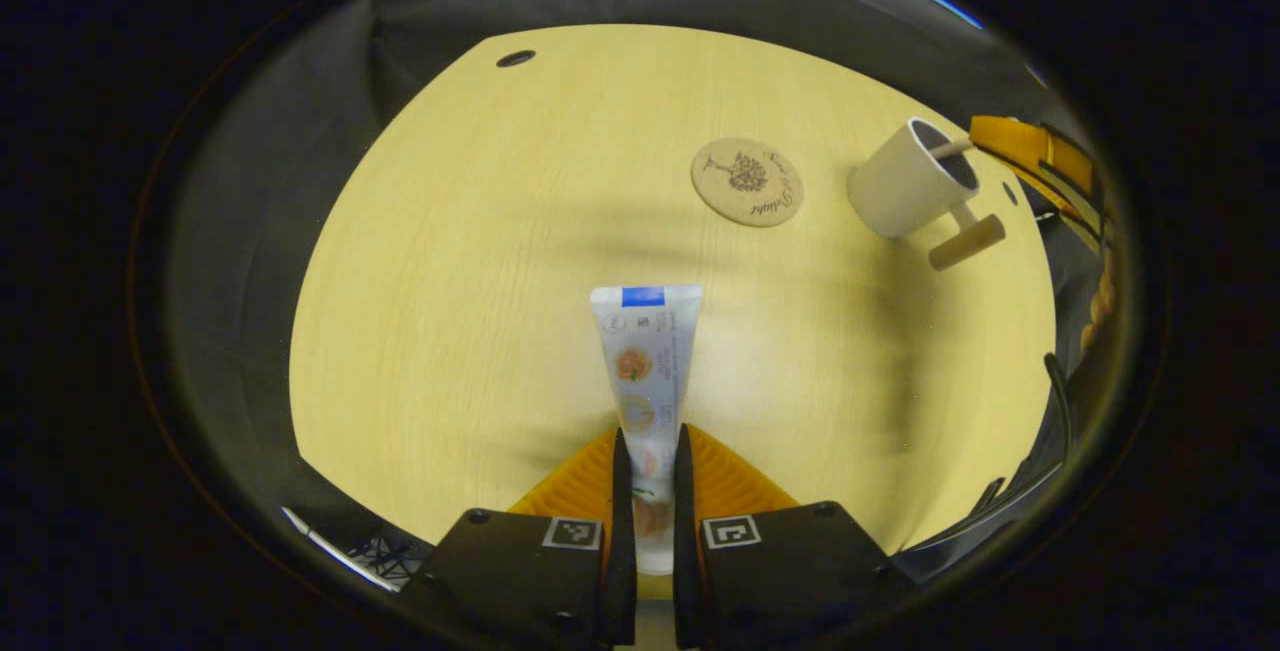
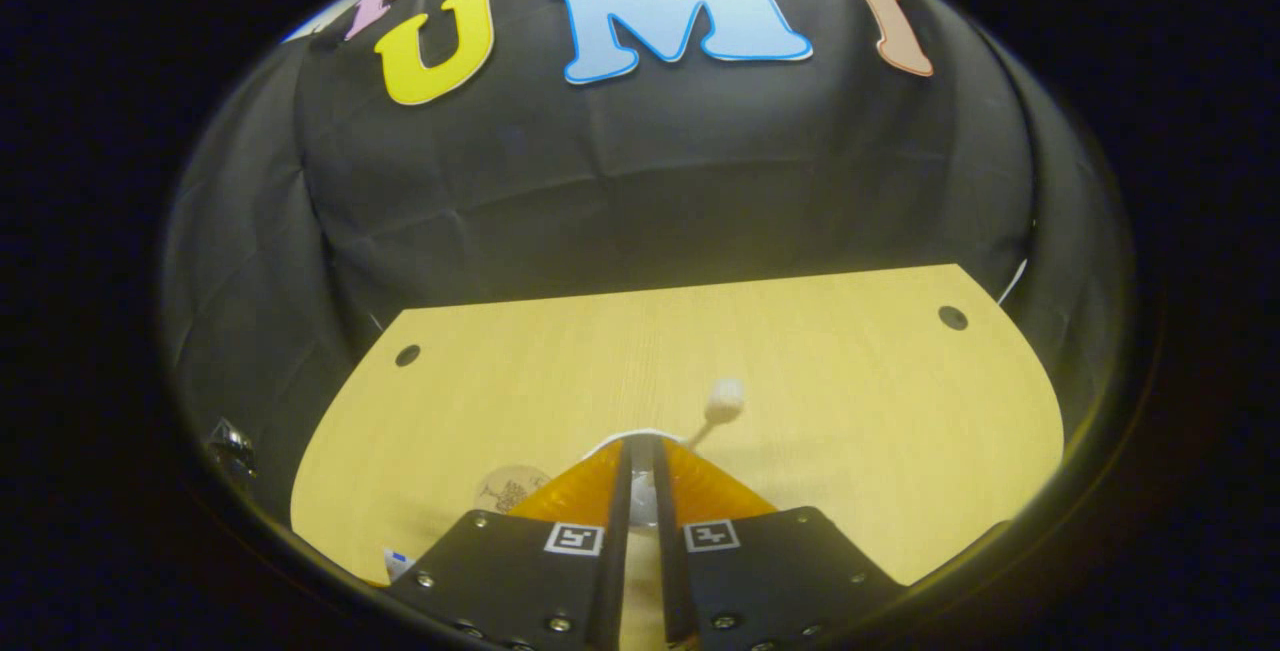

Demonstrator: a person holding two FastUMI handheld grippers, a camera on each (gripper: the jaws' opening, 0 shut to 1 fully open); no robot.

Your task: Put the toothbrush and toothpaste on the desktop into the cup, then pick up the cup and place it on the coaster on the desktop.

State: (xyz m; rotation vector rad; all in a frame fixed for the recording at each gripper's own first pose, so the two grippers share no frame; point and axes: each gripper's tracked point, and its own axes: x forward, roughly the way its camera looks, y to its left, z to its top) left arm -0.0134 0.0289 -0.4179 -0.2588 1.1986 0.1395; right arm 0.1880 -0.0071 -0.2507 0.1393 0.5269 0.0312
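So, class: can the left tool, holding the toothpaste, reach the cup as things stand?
Probably yes: bare desktop lies between the toothpaste and cup, but the right tool at its rim and the toothbrush inside crowd the opening.

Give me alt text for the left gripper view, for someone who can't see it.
The left gripper is shut on a toothpaste tube lying on a light wooden desktop. Beyond it sit a round coaster and, further right, a white cup with a wooden handle.
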